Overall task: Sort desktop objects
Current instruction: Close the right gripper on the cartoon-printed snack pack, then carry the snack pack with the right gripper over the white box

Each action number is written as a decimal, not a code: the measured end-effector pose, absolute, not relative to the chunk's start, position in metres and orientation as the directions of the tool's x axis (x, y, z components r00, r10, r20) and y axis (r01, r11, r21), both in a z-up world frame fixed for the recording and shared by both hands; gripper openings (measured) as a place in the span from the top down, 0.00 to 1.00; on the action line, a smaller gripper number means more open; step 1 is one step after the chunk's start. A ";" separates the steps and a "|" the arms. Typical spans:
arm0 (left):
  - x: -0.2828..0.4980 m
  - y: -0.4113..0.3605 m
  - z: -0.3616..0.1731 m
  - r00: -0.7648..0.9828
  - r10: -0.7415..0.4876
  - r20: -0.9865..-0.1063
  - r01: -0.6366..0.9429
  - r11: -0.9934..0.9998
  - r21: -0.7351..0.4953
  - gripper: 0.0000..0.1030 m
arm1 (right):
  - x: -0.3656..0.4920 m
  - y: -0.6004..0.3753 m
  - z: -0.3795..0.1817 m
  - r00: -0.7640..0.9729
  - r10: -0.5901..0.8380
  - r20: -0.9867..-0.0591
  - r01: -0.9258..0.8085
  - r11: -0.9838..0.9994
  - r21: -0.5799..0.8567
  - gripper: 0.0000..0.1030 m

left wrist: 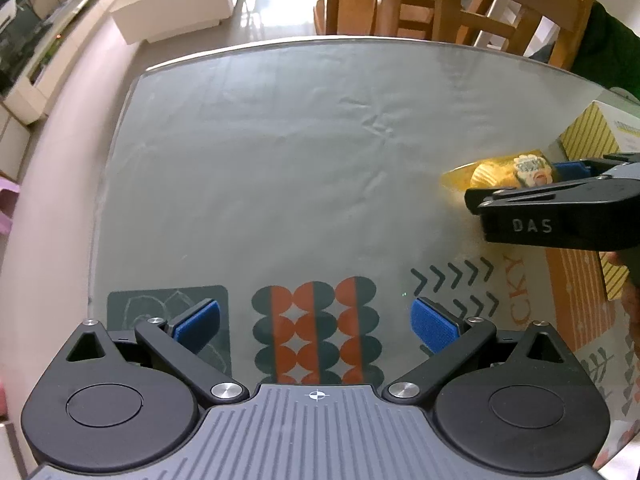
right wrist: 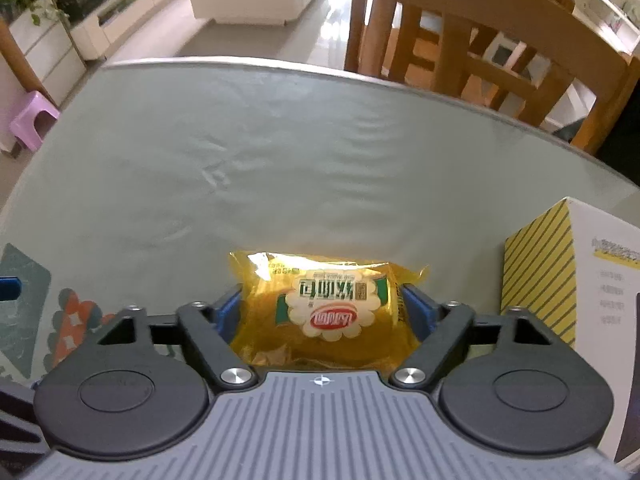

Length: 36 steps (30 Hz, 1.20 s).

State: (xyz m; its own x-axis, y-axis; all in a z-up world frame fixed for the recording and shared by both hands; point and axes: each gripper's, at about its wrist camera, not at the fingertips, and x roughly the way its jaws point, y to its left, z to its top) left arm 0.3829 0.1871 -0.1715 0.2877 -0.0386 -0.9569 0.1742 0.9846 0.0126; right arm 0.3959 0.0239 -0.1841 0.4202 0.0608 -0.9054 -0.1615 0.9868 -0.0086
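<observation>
I see the right gripper [right wrist: 322, 304] clamped on the yellow snack packet [right wrist: 326, 308], blue pads pressing both its sides, packet low over the grey table cover [right wrist: 280, 152]. A yellow-striped box [right wrist: 538, 280] stands just to its right. My left gripper [left wrist: 316, 320] is spread wide with nothing between the fingers, over the patterned mat [left wrist: 316, 336]

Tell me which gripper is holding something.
The right gripper: its blue pads press both sides of the yellow snack packet. The left gripper is open over the table, holding nothing.
</observation>
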 end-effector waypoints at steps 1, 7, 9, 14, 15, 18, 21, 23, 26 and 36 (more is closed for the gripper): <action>0.383 0.187 -0.171 0.288 -0.038 -0.957 0.174 0.985 0.013 0.00 | 0.394 0.024 -0.184 0.422 0.060 -0.904 -0.163 0.987 -0.010 0.14; 0.376 0.182 -0.162 0.293 -0.041 -0.955 0.179 0.984 0.013 0.00 | 0.391 0.036 -0.163 0.463 0.075 -0.883 -0.175 0.984 -0.008 0.15; 0.371 0.180 -0.158 0.295 -0.042 -0.955 0.184 0.983 0.014 0.00 | 0.384 0.036 -0.155 0.477 0.076 -0.876 -0.180 0.984 -0.013 0.15; 0.356 0.170 -0.147 0.303 -0.043 -0.952 0.196 0.980 0.018 0.00 | 0.360 0.027 -0.139 0.493 0.079 -0.867 -0.171 0.985 -0.008 0.15; 0.352 0.168 -0.145 0.304 -0.043 -0.952 0.199 0.980 0.019 0.00 | 0.354 0.024 -0.136 0.495 0.078 -0.865 -0.168 0.986 -0.008 0.15; 0.339 0.161 -0.140 0.306 -0.044 -0.951 0.209 0.978 0.022 0.00 | 0.337 0.015 -0.128 0.503 0.075 -0.861 -0.159 0.987 -0.007 0.15; 0.326 0.154 -0.135 0.308 -0.045 -0.950 0.218 0.976 0.024 0.00 | 0.320 0.006 -0.119 0.511 0.071 -0.856 -0.149 0.989 -0.006 0.15; 0.317 0.149 -0.132 0.309 -0.046 -0.950 0.224 0.974 0.026 0.00 | 0.308 0.000 -0.114 0.517 0.069 -0.853 -0.143 0.990 -0.006 0.15; 0.304 0.142 -0.126 0.312 -0.047 -0.949 0.233 0.972 0.029 0.00 | 0.291 -0.009 -0.105 0.525 0.066 -0.849 -0.133 0.991 -0.005 0.15; 0.252 0.115 -0.115 0.305 -0.048 -0.951 0.275 0.961 0.039 0.00 | 0.237 -0.041 -0.081 0.545 0.052 -0.837 -0.101 0.995 -0.004 0.15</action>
